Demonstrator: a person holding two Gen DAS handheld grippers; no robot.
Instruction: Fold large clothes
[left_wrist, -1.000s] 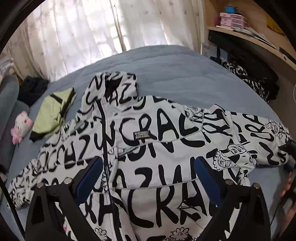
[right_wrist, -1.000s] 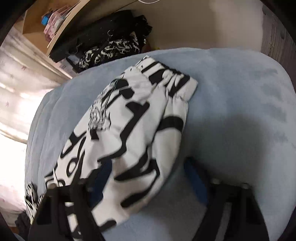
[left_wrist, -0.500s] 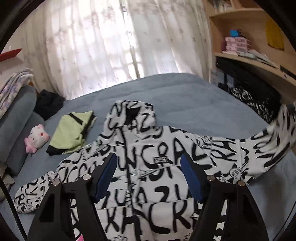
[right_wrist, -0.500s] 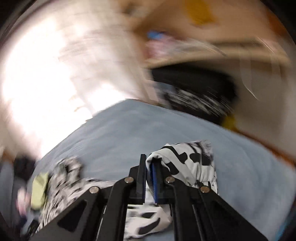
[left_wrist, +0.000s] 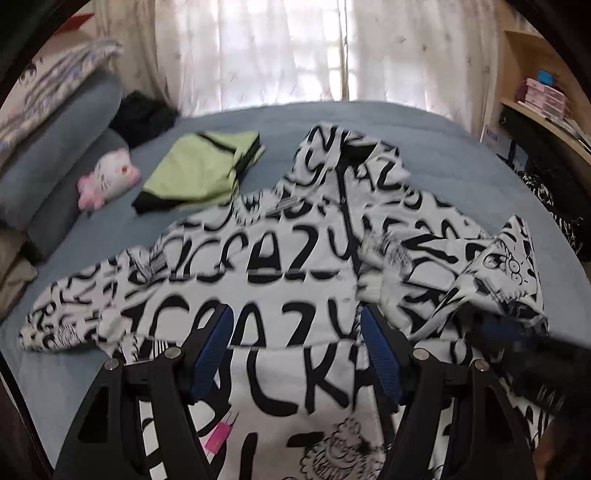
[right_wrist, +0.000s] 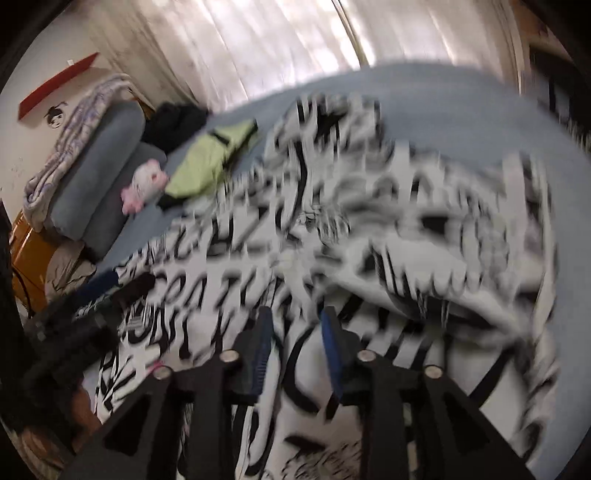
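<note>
The right gripper (right_wrist: 295, 350) is seen with its jaws narrowly parted and just opening; no cloth is pinched between the blue pads (right_wrist: 263, 354), though blur makes this a cautious reading. The sleeve (left_wrist: 498, 273) that was clamped half a second ago is now laid inward across the chest of the printed hooded jacket (left_wrist: 280, 266). The left gripper (left_wrist: 295, 354) is held moderately wide over the jacket's middle, nothing gripped, its jaws having narrowed from their widest a second ago.

The jacket is spread front-up on the blue bed cover (left_wrist: 443, 147), hood toward the curtained window (left_wrist: 295, 48), the other sleeve (left_wrist: 74, 317) stretched out flat to the side. A folded green garment (left_wrist: 199, 173) and a pink plush toy (left_wrist: 107, 181) lie well clear near the pillows.

The step in hand is judged to be the release of the first folded sleeve. It would be done well if the right jaws are withdrawn without the cuff being dragged back, and if the sleeve is smoothed so that its fold runs parallel to the zip. The outstretched sleeve should then be taken near its cuff, not mid-length, so that it can be laid across evenly.
</note>
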